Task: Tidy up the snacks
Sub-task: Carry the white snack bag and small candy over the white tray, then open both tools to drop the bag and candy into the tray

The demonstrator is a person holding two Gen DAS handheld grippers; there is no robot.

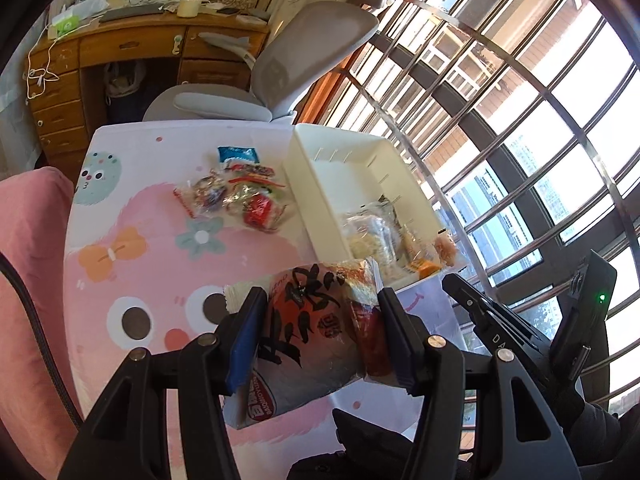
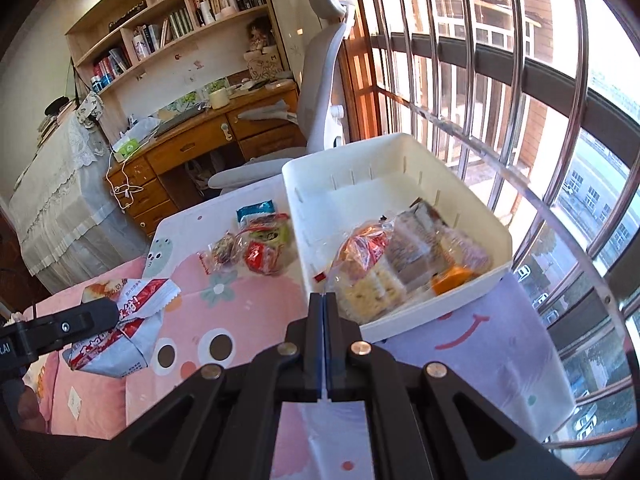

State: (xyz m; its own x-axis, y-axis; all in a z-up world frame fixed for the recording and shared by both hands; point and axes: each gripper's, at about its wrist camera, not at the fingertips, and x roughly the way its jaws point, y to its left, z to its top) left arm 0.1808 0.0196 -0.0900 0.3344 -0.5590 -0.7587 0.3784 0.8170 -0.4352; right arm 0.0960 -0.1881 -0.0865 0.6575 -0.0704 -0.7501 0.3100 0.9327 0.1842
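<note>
My left gripper (image 1: 320, 320) is shut on a snack packet (image 1: 308, 332) with black characters and holds it above the table, short of the white bin (image 1: 320, 184). The packet also shows in the right wrist view (image 2: 120, 328), held by the left gripper (image 2: 116, 314). The white bin (image 2: 400, 152) holds several wrapped snacks (image 2: 400, 264). A pile of loose snacks (image 1: 240, 196) lies on the table left of the bin and also shows in the right wrist view (image 2: 256, 244). My right gripper (image 2: 325, 300) is shut and empty at the bin's near wall.
The table carries a pink cartoon cloth (image 1: 160, 272). A grey office chair (image 1: 288, 64) stands behind the table, a wooden desk (image 1: 132, 48) beyond it. A barred window (image 1: 520, 120) runs along the right. A pink cushion (image 1: 28, 280) is at the left.
</note>
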